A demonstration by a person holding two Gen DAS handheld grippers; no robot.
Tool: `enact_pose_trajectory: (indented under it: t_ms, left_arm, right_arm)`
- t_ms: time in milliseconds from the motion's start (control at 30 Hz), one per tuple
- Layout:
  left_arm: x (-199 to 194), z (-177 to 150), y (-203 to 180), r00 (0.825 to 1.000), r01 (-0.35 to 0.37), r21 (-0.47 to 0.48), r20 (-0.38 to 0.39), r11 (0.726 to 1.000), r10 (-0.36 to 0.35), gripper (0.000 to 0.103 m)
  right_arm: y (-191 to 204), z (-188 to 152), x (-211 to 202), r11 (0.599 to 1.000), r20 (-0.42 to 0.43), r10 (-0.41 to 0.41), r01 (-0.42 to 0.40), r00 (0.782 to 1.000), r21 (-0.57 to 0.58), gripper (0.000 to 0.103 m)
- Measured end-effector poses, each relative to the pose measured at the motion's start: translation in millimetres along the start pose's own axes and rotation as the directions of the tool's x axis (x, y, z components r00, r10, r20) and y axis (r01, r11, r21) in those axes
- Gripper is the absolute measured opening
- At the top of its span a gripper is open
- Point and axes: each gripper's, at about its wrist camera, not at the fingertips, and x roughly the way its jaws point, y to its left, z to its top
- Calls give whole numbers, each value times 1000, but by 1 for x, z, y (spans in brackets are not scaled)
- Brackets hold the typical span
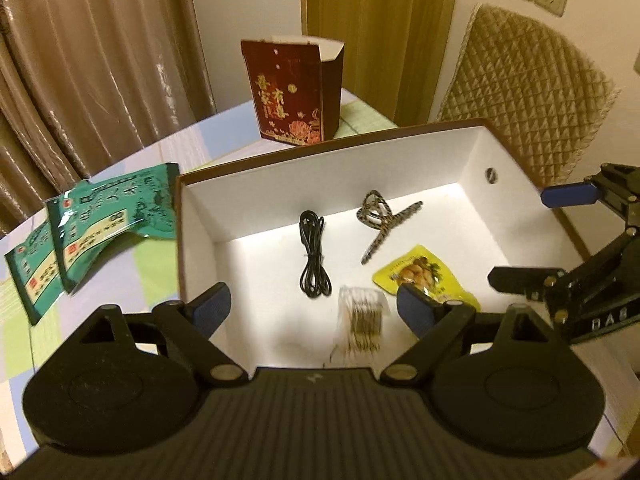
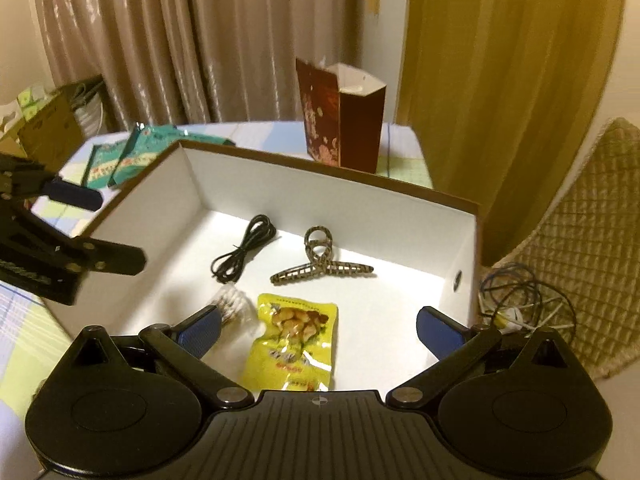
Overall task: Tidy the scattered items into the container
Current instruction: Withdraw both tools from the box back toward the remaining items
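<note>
A white-lined box [image 1: 476, 152] [image 2: 460, 240] with a brown outside stands on the table. Inside it lie a coiled black cable [image 1: 314, 254] [image 2: 244, 254], a patterned hair claw [image 1: 382, 220] [image 2: 322, 264], a yellow snack packet [image 1: 416, 272] [image 2: 298, 344] and a clear pack of cotton swabs [image 1: 362, 320] [image 2: 234, 306]. My left gripper [image 1: 316, 312] hovers open over the swabs at the box's near side, nothing between its fingers. My right gripper [image 2: 320, 330] stands open above the yellow packet, not touching it. Each gripper shows at the edge of the other's view.
Two green sachets [image 1: 88, 232] [image 2: 132, 156] lie on the checked tablecloth left of the box. A tall dark red carton [image 1: 294, 92] [image 2: 344, 116] stands open behind it. A quilted chair back [image 1: 524, 96] and tangled wires [image 2: 516, 296] are on the right; curtains hang behind.
</note>
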Motion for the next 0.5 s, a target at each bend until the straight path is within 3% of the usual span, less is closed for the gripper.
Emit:
enact_pose_trajectory:
  t_ms: [267,500]
  left_arm:
    - [-67,-54,9,998,-4,-31,59,1000,6,88]
    - [-105,-111,13,999,3,-47,46,999,-1,87]
  right_arm:
    - [24,-30,-62,999,90,-25,22,996,41,101]
    - [51,-75,-78,998,25,-7,5,1000,57,101]
